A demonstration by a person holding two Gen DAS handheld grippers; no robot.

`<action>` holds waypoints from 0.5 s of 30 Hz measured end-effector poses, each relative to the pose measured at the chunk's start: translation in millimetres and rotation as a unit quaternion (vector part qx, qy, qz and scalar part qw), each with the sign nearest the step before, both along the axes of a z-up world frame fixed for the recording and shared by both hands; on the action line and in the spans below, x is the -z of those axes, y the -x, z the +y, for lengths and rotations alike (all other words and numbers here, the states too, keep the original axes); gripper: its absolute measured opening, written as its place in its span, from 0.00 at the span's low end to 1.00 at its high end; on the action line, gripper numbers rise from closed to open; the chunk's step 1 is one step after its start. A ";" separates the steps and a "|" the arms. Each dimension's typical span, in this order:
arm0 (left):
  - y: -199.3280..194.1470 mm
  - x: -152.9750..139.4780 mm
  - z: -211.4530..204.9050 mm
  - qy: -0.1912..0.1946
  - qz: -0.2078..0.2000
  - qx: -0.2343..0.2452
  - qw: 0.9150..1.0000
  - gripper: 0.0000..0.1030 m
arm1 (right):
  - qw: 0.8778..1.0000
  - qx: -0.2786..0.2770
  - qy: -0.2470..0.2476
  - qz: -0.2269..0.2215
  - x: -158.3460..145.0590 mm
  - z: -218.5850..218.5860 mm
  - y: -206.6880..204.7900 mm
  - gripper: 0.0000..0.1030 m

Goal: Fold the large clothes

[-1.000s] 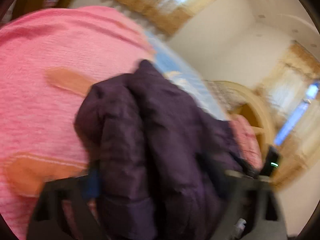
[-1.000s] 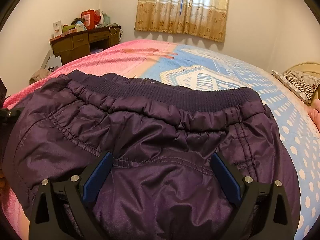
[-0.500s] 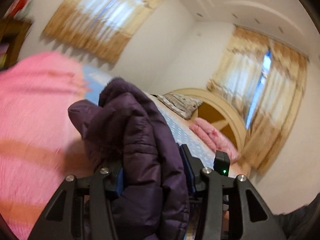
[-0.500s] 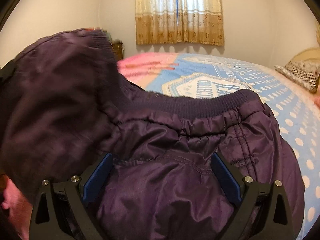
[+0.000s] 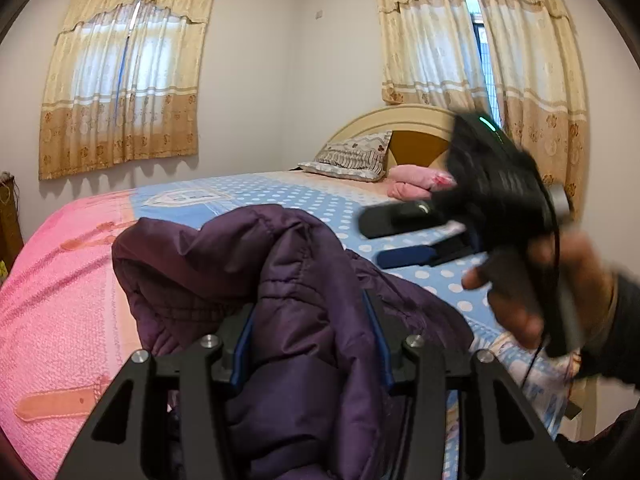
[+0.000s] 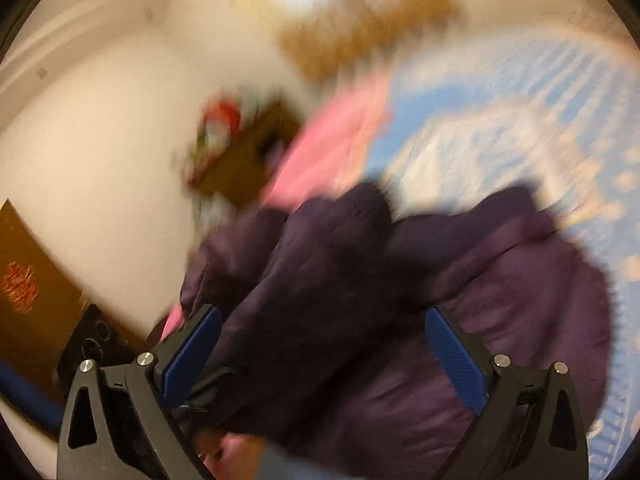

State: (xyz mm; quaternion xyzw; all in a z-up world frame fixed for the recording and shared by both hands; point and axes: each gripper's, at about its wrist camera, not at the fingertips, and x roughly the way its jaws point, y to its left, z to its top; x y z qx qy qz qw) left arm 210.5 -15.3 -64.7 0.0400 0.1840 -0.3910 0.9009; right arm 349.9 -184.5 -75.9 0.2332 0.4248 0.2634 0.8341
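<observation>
A dark purple padded jacket point(image 5: 280, 280) lies bunched on the bed. My left gripper point(image 5: 308, 344) is shut on a thick fold of it and holds it up above the bedspread. My right gripper point(image 6: 324, 344) is open, its blue pads point(image 6: 192, 352) wide apart with the jacket point(image 6: 400, 320) below and between them; this view is blurred by motion. In the left wrist view the right gripper point(image 5: 384, 236) hangs in the air over the blue part of the bed, jaws apart and empty, held by a hand point(image 5: 532, 296).
The bed has a pink and blue polka-dot bedspread point(image 5: 60, 300). A patterned pillow point(image 5: 352, 156) and a pink folded cloth point(image 5: 416, 180) lie by the headboard point(image 5: 408, 124). Curtained windows stand on both walls. A wooden desk point(image 6: 248, 152) shows blurred at the left.
The right gripper has lifted off the jacket and swings away quickly. The left gripper has turned toward the headboard, still gripping the jacket fold.
</observation>
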 end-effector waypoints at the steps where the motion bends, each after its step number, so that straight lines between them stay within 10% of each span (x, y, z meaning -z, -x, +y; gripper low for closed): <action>1: 1.7 -1.5 -4.0 -0.004 -0.003 -0.001 1.000 0.48 | 0.999 -0.014 -0.012 0.028 0.5 9.6 -11.0 0.99; 6: 13.0 4.6 -11.2 -0.033 -0.034 -0.013 0.999 0.48 | 0.997 -0.055 -0.018 0.052 -19.1 42.0 -35.4 0.99; 15: 17.9 9.9 -26.6 -0.062 -0.061 -0.024 0.996 0.48 | 0.981 -0.099 0.153 0.064 -29.6 83.2 -42.1 0.98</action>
